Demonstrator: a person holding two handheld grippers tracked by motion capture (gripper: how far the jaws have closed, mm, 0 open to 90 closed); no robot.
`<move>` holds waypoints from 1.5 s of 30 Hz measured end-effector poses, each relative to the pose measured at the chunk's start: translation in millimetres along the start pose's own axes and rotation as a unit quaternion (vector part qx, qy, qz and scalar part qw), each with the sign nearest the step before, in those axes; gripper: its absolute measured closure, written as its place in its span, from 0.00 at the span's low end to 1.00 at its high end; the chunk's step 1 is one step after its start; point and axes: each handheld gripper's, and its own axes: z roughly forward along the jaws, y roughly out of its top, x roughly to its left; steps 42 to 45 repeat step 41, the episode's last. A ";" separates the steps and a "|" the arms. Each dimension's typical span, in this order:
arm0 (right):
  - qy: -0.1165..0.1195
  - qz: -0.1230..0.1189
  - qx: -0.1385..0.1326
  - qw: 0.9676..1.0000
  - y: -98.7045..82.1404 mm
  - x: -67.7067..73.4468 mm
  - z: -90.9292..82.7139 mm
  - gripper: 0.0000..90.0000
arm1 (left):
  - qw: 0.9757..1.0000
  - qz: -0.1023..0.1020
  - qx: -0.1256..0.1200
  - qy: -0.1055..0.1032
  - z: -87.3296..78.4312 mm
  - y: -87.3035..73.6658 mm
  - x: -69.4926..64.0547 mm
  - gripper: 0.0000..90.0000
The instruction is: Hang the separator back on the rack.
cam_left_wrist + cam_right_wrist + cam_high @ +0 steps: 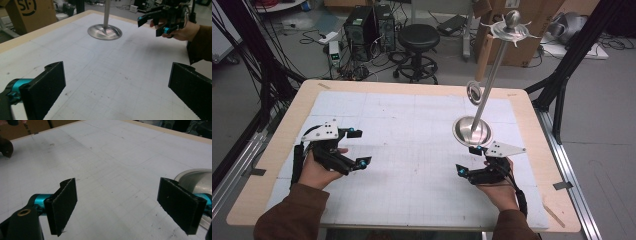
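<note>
High view: the left gripper (355, 147) rests low over the left part of the white gridded mat (412, 135) that covers the wooden surface (287, 125), held in the person's left hand (314, 170). Its fingers stand wide apart, nothing between them. The right gripper (468, 160) sits at the right front of the mat, fingers also spread and empty. Just beyond it stands a metal stand (472, 131): round dished base on the mat, a thin pole (489, 80) leaning up and away to a spiked disc with a ball top (511, 27). A ring (474, 92) hangs partway along the pole. A black stool (418, 45) and computer towers (369, 25) stand on the floor behind.

Left gripper view: two black fingers (45, 90) far apart, bare mat between. Ahead, the stand's base, and the right gripper with its hand at upper right.

Right gripper view: fingers (63, 205) parted wide over the mat; the stand's base edge lies just beside the right-side finger.
</note>
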 end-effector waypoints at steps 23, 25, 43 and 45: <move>-0.004 0.001 0.002 1.000 -0.3 -0.8 -0.1 0.17 | 1.000 -0.005 0.014 0.014 -3.6 -10.4 6.5 0.02; -0.003 -0.004 0.003 1.000 -0.3 -1.1 0.4 0.17 | 1.000 -0.005 0.014 0.014 -3.4 -10.7 6.8 0.02; -0.002 -0.004 0.002 1.000 -0.3 -0.8 1.0 0.17 | 1.000 -0.007 0.014 0.014 -4.4 -12.2 8.1 0.02; -0.002 -0.004 0.002 1.000 -0.3 -0.8 1.0 0.17 | 1.000 -0.007 0.014 0.014 -4.4 -12.2 8.1 0.02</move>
